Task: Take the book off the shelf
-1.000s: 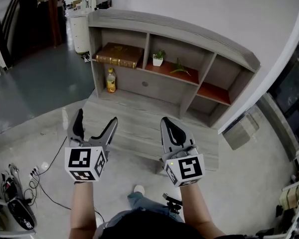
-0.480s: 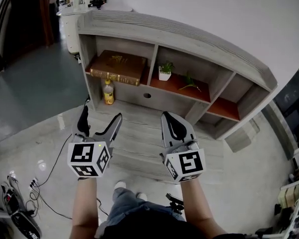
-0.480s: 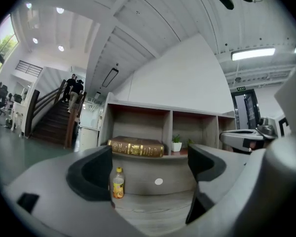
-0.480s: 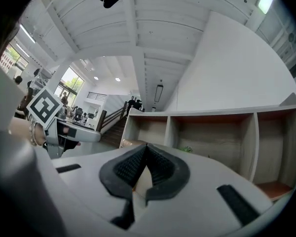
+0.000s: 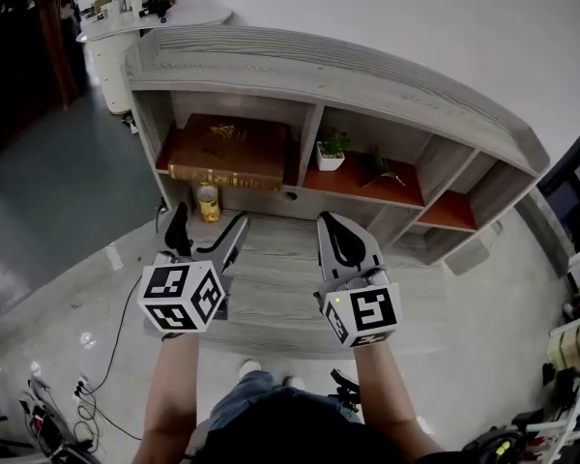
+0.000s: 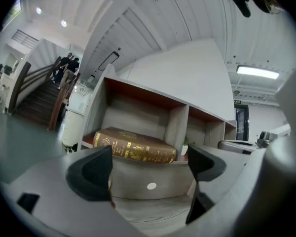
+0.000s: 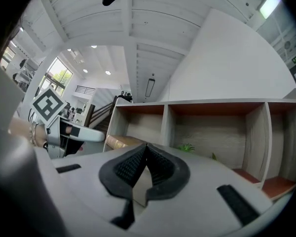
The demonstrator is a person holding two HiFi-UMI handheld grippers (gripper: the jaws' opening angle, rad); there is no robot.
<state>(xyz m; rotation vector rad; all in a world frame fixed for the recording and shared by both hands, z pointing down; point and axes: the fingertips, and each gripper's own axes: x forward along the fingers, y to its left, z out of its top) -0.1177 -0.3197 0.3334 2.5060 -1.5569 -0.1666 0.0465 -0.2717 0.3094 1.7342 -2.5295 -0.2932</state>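
A thick brown book [image 5: 234, 151] with gilt lettering lies flat in the left compartment of a low grey shelf unit [image 5: 338, 71]; its spine [image 6: 133, 151] faces me in the left gripper view. My left gripper [image 5: 209, 232] is open, held short of the shelf, below and in front of the book, which shows between its jaws. My right gripper [image 5: 337, 237] is shut with nothing in it, in front of the middle compartment; its closed pads [image 7: 147, 165] fill the right gripper view, where a corner of the book [image 7: 123, 141] shows.
A small potted plant [image 5: 332, 149] and a green sprig [image 5: 381, 167] stand in the middle compartment. A yellow bottle [image 5: 208, 203] sits on the lower level under the book. A grey step [image 5: 271, 293] lies before the shelf. Cables [image 5: 97, 356] trail on the floor at left.
The view has moved closer to the shelf, and both grippers have come forward toward it. The left stays open and the right stays shut.
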